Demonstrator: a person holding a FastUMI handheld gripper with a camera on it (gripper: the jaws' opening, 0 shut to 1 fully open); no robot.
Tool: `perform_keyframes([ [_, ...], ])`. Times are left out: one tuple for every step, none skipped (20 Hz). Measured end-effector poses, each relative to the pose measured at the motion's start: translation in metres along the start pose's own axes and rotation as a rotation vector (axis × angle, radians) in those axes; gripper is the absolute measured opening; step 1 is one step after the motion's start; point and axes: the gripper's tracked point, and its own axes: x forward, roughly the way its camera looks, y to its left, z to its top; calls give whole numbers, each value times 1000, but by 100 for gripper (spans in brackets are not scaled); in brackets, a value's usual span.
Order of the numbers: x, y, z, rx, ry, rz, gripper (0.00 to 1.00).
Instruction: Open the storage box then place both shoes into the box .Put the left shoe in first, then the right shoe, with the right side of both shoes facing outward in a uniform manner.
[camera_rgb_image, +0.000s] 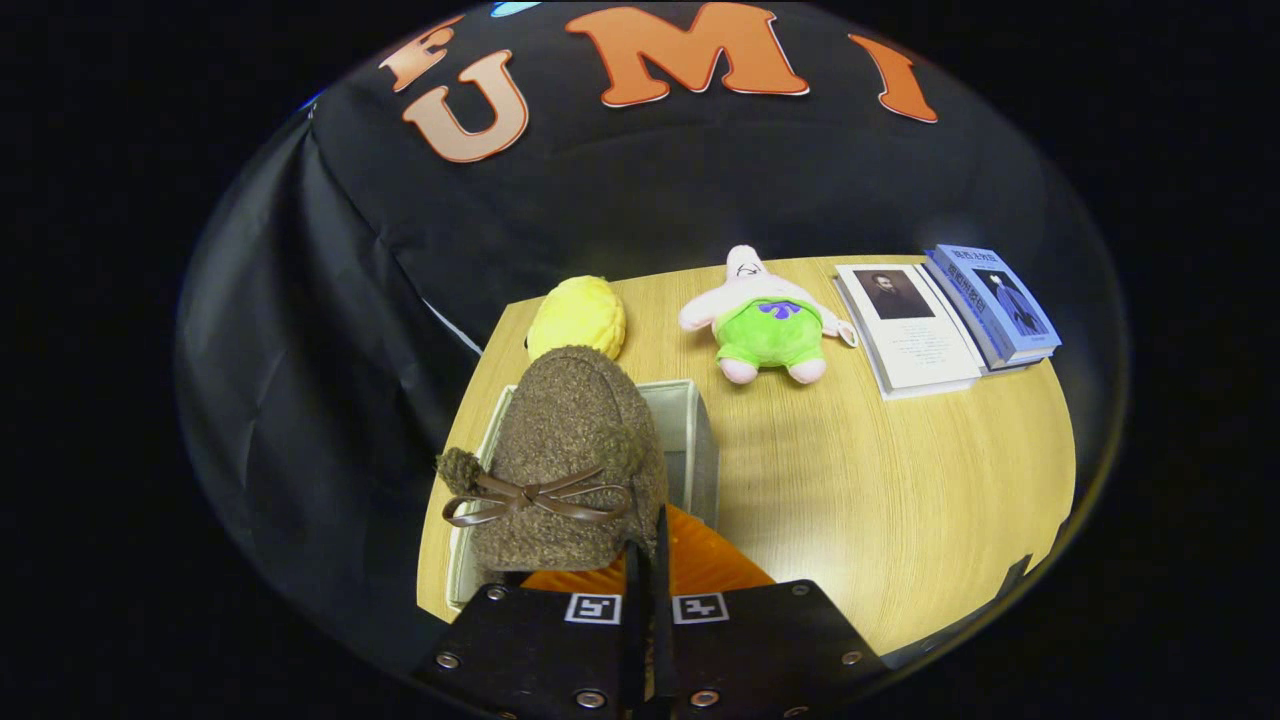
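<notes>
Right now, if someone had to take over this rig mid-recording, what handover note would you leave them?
Gripper: fingers nearly closed, pinching the rear edge of a fuzzy brown shoe with a bow, held above the open storage box.
Box: stands on the wooden table, in front of the yellow plush; lid already open. The shoe hides most of its inside, so I cannot tell whether another shoe is already in.
Left: lower this shoe in, right side facing outward, release, and confirm both shoes are in.
Nearby: pink star plush and books beyond the box.
</notes>
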Motion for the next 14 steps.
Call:
perform_keyframes([
  [5, 3, -3, -6, 3, -8, 4],
  [9, 5, -5, -7, 7, -19, 4],
  [14, 6, -7, -7, 14, -29, 4],
  [18, 6, -10, -3, 21, -42, 4],
  [22, 5, -13, 0, 32, -58, 5],
  [25, 4, -14, -3, 33, -75, 5],
  [27, 3, -14, -10, 28, -90, 6],
  [30, 2, -13, -16, 21, -105, 6],
  [32, 1, -14, -20, 21, -114, 9],
  [33, 2, -17, -15, 30, -116, 12],
  [32, 3, -19, -3, 40, -110, 18],
  [32, 5, -21, 10, 50, -99, 19],
  [31, 9, -19, 24, 44, -80, 22],
  [27, 12, -13, 29, 28, -64, 25],
])
